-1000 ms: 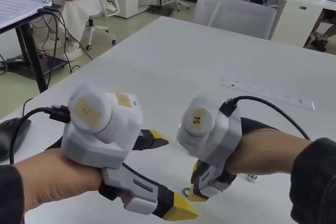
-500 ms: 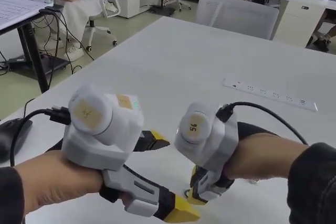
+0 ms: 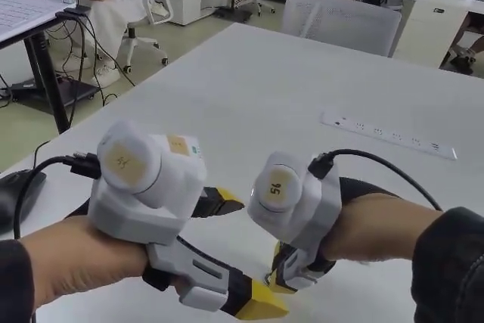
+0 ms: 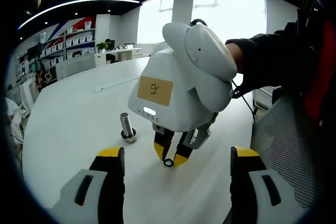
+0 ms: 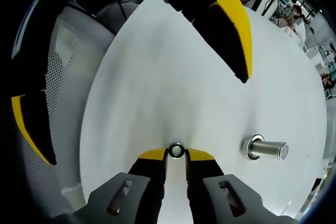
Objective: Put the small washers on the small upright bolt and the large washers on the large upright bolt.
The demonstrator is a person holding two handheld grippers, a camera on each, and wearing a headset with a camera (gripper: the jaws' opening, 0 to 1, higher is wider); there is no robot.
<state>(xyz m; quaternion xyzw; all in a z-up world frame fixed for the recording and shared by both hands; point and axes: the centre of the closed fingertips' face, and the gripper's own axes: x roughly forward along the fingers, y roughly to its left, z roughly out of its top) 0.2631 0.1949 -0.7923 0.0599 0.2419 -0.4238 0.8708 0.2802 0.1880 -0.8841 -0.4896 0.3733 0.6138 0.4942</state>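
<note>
Right gripper (image 3: 277,286): clenched on washer (image 5: 176,150), yellow tips pointed down at table (image 3: 302,88).
Change from earlier: right gripper's round cap a little lower and nearer left gripper (image 3: 243,253) than a second ago. Strip (image 3: 386,138) on the far side of table in the same spot as half a second ago, so no camera shift over that span. Left gripper in the same place and just as wide.
Left gripper: released, holding nothing. Jaws spread far apart, one yellow tip on either side of right gripper in left gripper view.
Washer: small thin metal ring with a dark hole, pinched by its rim between the two yellow tips. Right at table surface; touching or just above, cannot tell.
Bolt (image 4: 126,125): silver, threaded, upright on table. Near washer but apart from it, off to one side of right gripper's tips. Wider ring at its foot; bolt head or another washer, cannot tell.
Bolt size: large or small one, cannot tell.
</note>
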